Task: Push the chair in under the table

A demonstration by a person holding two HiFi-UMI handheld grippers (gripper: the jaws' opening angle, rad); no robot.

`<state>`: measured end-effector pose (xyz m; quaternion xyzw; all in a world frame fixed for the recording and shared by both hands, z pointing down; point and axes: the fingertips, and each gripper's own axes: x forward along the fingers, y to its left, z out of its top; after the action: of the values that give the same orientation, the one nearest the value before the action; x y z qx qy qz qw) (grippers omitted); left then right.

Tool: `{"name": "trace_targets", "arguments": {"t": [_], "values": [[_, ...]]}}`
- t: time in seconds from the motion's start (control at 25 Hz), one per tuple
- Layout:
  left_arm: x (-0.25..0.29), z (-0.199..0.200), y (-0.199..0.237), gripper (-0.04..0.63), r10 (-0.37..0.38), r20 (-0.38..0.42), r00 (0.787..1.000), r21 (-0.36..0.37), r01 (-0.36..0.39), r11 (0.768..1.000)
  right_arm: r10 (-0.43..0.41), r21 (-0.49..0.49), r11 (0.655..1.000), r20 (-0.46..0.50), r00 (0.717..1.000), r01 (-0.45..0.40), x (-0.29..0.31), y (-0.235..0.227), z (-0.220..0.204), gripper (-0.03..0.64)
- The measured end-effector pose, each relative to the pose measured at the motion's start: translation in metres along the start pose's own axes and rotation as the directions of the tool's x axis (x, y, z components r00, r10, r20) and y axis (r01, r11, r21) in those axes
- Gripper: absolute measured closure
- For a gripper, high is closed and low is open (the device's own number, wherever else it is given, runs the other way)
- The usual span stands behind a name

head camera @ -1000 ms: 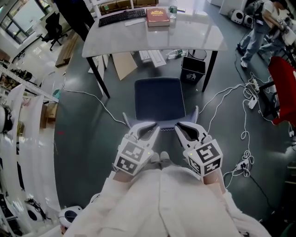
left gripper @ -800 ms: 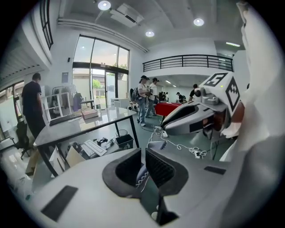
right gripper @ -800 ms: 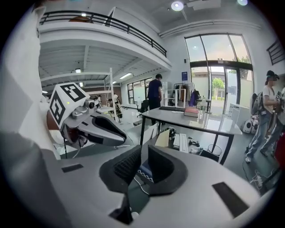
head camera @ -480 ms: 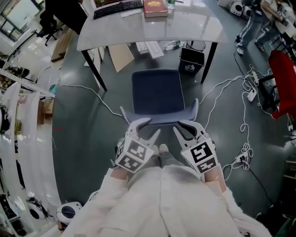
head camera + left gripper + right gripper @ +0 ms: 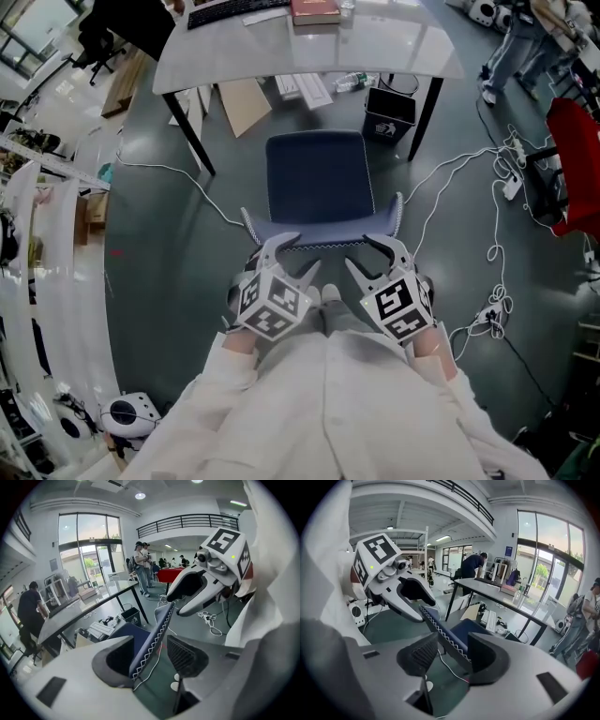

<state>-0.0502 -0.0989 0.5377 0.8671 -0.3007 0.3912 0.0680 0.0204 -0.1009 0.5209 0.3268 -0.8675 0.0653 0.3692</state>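
Note:
A dark blue chair (image 5: 317,178) stands in front of the grey table (image 5: 394,52), seat partly out from under it. Its backrest top edge (image 5: 323,240), stitched in white zigzag, is nearest me. My left gripper (image 5: 298,253) and right gripper (image 5: 360,253) sit side by side on that edge. Both pairs of jaws have just been opening and now stand wide. In the left gripper view the backrest (image 5: 152,634) runs between the left gripper (image 5: 151,660) jaws. In the right gripper view the backrest (image 5: 445,637) also passes between the right gripper (image 5: 452,660) jaws. Neither pair of pads squeezes it.
A black bin (image 5: 389,117), cardboard (image 5: 246,105) and boxes lie under the table. White cables (image 5: 469,183) and a power strip (image 5: 511,187) run over the floor at right, beside a red chair (image 5: 577,169). A keyboard (image 5: 234,9) and book (image 5: 314,11) are on the table. People stand at far right (image 5: 525,42).
Both grippers have sunk from just behind the backrest down onto its top edge. Their jaws, shut a second ago, now stand wide, the left opening first.

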Motion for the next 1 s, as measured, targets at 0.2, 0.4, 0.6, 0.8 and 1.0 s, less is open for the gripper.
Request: {"name": "trace_targets", "arguments": {"t": [0.2, 0.4, 0.6, 0.8, 1.0], "values": [[0.007, -0.005, 0.001, 0.382, -0.008, -0.026, 1.0, 0.011, 0.008, 1.0, -0.022, -0.075, 0.997, -0.022, 1.0, 0.02, 0.007, -0.005, -0.003, 0.425], [0.014, -0.013, 0.001, 0.383, -0.021, -0.05, 0.998, 0.029, 0.023, 0.999, -0.002, -0.124, 0.992, -0.04, 0.999, -0.003, 0.016, 0.0, -0.004, 0.425], [0.018, -0.021, 0.01, 0.383, 0.035, -0.106, 0.994, 0.088, -0.026, 0.996, 0.0, -0.241, 0.97, -0.073, 0.997, -0.018, 0.026, 0.006, -0.009, 0.425], [0.022, -0.028, 0.009, 0.383, 0.035, -0.138, 0.99, 0.137, -0.016, 0.99, -0.022, -0.379, 0.925, -0.127, 0.992, -0.028, 0.037, 0.01, -0.02, 0.425], [0.025, -0.031, 0.011, 0.421, 0.045, -0.155, 0.987, 0.168, -0.019, 0.986, -0.048, -0.416, 0.909, -0.133, 0.99, -0.012, 0.041, 0.003, -0.02, 0.429]]}}
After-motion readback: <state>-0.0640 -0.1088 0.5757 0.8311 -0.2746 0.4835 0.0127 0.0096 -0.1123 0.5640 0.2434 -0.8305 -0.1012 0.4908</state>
